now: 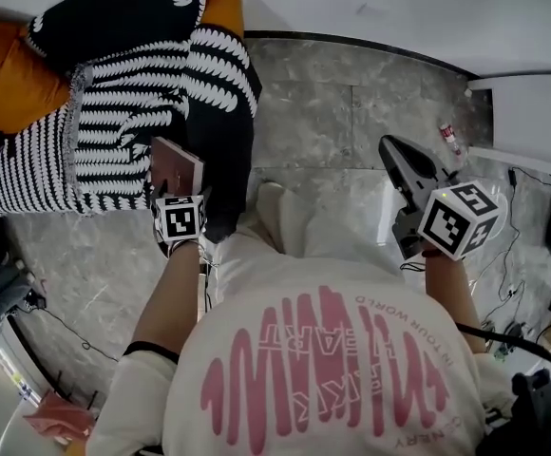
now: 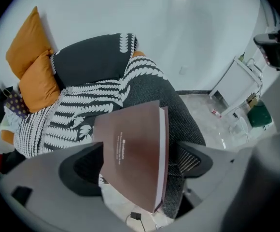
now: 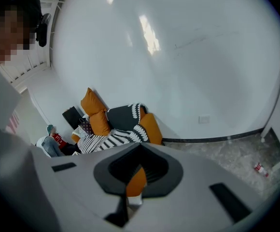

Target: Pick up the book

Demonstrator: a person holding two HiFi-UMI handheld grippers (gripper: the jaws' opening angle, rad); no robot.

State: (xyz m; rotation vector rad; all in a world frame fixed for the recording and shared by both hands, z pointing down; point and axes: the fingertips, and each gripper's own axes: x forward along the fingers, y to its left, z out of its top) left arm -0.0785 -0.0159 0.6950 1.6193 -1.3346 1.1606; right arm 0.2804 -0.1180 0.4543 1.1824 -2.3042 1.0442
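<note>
Book [image 2: 135,153], white cover print illegible

Looks along the right gripper [image 3: 136,177], its grey body filling the lower frame, dark jaws drawn together with nothing gripped and only a sliver of orange showing through the slit. Takes in a sofa [image 3: 123,117] beyond, draped with a black-and-white patterned throw [image 3: 106,140], two orange cushions [image 3: 95,111] stacked at its left end against the white wall [image 3: 188,66]. Catches grey marbled floor [image 3: 227,153] at right, with a small red-and-white bottle [image 3: 260,168] lying on it. Includes a person's pale sleeve [image 3: 5,149] at far left.
</note>
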